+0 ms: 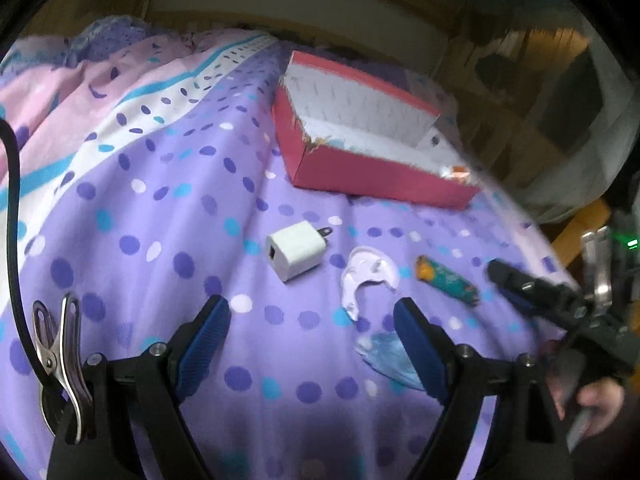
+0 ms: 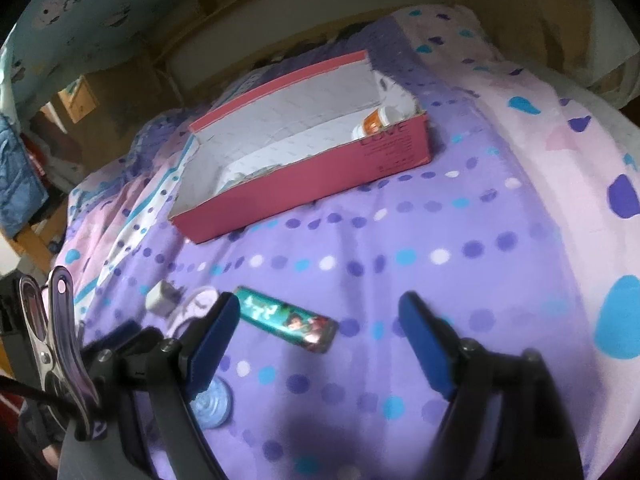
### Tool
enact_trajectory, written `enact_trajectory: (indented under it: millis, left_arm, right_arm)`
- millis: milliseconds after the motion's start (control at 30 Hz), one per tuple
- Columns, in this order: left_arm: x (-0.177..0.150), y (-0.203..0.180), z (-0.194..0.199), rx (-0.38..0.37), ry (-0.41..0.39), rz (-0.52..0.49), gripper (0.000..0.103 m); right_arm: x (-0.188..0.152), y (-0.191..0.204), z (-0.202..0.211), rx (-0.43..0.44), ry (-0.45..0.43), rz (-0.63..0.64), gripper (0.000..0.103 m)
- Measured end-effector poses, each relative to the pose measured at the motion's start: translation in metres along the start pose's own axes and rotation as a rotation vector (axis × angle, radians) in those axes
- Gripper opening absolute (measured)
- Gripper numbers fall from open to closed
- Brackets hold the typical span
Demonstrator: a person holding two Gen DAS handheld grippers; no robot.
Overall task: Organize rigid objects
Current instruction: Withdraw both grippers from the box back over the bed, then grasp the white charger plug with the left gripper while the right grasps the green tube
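On the purple dotted bedspread lie a white wall charger (image 1: 298,250), a curved white plastic piece (image 1: 368,276), a teal and orange wrapped bar (image 1: 446,280) and a blue round lid (image 1: 392,360). My left gripper (image 1: 316,312) is open and empty, hovering just short of the charger and the white piece. A pink box (image 1: 360,172) stands open behind them. My right gripper (image 2: 320,308) is open over the bedspread, with the teal bar (image 2: 288,318) lying just beyond its left finger. The charger (image 2: 162,298), the white piece (image 2: 196,304) and the blue lid (image 2: 212,404) are to its left. An orange bottle (image 2: 376,120) lies in the pink box (image 2: 320,184).
The right gripper (image 1: 504,284) shows blurred at the right edge of the left wrist view, with a hand (image 1: 600,400) below it. The bed's edge drops away at the right, past it wooden furniture (image 1: 532,52). A wooden headboard (image 2: 280,40) runs behind the box.
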State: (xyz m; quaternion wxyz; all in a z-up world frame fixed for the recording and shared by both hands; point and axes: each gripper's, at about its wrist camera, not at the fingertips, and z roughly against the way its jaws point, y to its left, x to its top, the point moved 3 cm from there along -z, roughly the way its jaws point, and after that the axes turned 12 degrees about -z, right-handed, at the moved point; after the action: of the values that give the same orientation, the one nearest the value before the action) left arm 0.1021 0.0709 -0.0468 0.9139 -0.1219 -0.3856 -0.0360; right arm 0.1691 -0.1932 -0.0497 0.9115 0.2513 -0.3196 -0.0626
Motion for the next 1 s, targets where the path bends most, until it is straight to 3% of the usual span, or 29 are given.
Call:
enact_trajectory:
  millis: [100, 167, 267, 367, 467, 600, 733, 800, 833, 900, 933, 1000]
  left_arm:
    - [0.002, 0.001, 0.003, -0.003, -0.016, 0.012, 0.086]
    - [0.006, 0.0, -0.003, 0.012, 0.014, -0.006, 0.071]
    - [0.016, 0.003, -0.013, 0.063, 0.054, -0.044, 0.056]
    - [0.03, 0.006, -0.02, 0.064, 0.038, -0.1, 0.056]
    - [0.04, 0.012, -0.033, 0.038, 0.086, -0.13, 0.056]
    - [0.041, 0.015, -0.056, 0.054, 0.172, -0.137, 0.056]
    - [0.04, 0.004, -0.06, 0.066, 0.183, -0.196, 0.058]
    - [0.038, 0.0, -0.063, 0.082, 0.189, -0.214, 0.051]
    - [0.037, -0.001, -0.065, 0.1, 0.194, -0.222, 0.041]
    - [0.035, -0.002, -0.064, 0.114, 0.182, -0.228, 0.039]
    - [0.034, -0.002, -0.062, 0.115, 0.172, -0.228, 0.039]
    - [0.034, -0.003, -0.058, 0.114, 0.148, -0.224, 0.039]
  right_arm:
    - [-0.002, 0.007, -0.006, 0.024, 0.034, 0.035, 0.081]
    - [-0.003, 0.012, -0.011, 0.032, 0.056, 0.069, 0.07]
    - [-0.003, 0.022, -0.024, 0.015, 0.091, 0.186, 0.067]
    - [-0.005, 0.031, -0.039, 0.0, 0.139, 0.292, 0.067]
    - [-0.007, 0.03, -0.052, -0.014, 0.177, 0.316, 0.067]
    - [-0.006, 0.029, -0.062, -0.019, 0.174, 0.33, 0.067]
    - [-0.012, 0.033, -0.066, -0.043, 0.161, 0.374, 0.075]
    - [-0.014, 0.036, -0.068, -0.053, 0.158, 0.386, 0.076]
    - [-0.014, 0.036, -0.069, -0.056, 0.156, 0.388, 0.076]
    - [-0.013, 0.036, -0.068, -0.049, 0.153, 0.382, 0.074]
    - [-0.013, 0.035, -0.067, -0.044, 0.15, 0.376, 0.065]
    - [-0.012, 0.034, -0.066, -0.034, 0.149, 0.367, 0.064]
